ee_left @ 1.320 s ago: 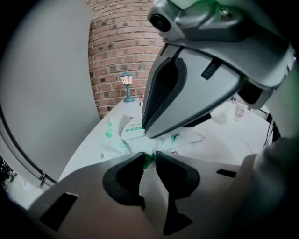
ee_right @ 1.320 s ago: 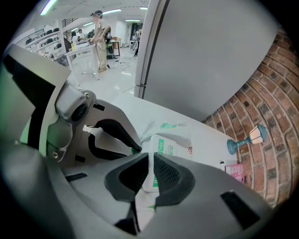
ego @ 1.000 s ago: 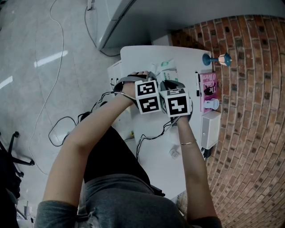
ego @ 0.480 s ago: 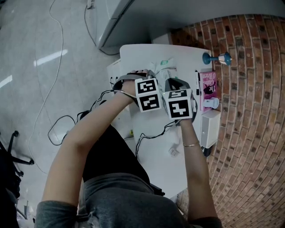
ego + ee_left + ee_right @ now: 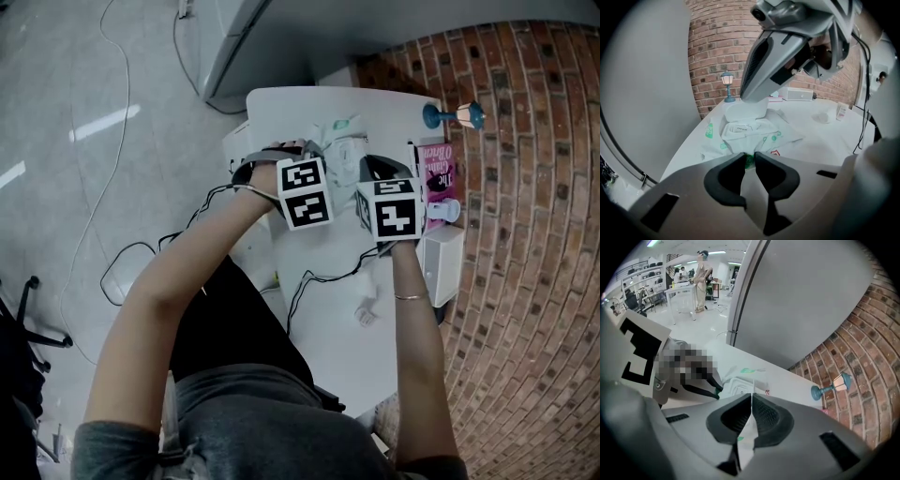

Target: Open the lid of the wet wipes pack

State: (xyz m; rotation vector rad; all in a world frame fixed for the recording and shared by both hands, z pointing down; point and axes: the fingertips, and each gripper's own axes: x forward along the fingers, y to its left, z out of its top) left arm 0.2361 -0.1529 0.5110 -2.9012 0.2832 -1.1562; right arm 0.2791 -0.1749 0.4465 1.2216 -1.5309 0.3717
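A white wet wipes pack (image 5: pixel 754 136) with green print lies on the white table (image 5: pixel 300 108), also seen as the pack (image 5: pixel 345 150) in the head view. My left gripper (image 5: pixel 750 157) is shut on the pack's near edge, with green wrapper pinched between its pads. Above it, my right gripper (image 5: pixel 754 93) holds the white lid (image 5: pixel 745 110) raised off the pack. In the right gripper view the right gripper (image 5: pixel 751 401) has its jaws closing the last bit on the thin lid edge (image 5: pixel 752 389), pads pressed on it. The "open" label (image 5: pixel 740 128) is uncovered.
A small blue lamp (image 5: pixel 455 115) stands at the table's far right by the brick wall. A pink book (image 5: pixel 439 178), a little white bottle (image 5: pixel 445 213) and a white box (image 5: pixel 441 267) line the right edge. Cables (image 5: pixel 319 281) trail over the near table.
My right gripper has risen and shifted right, taking the lid up with it. The left gripper stays where it was on the pack.
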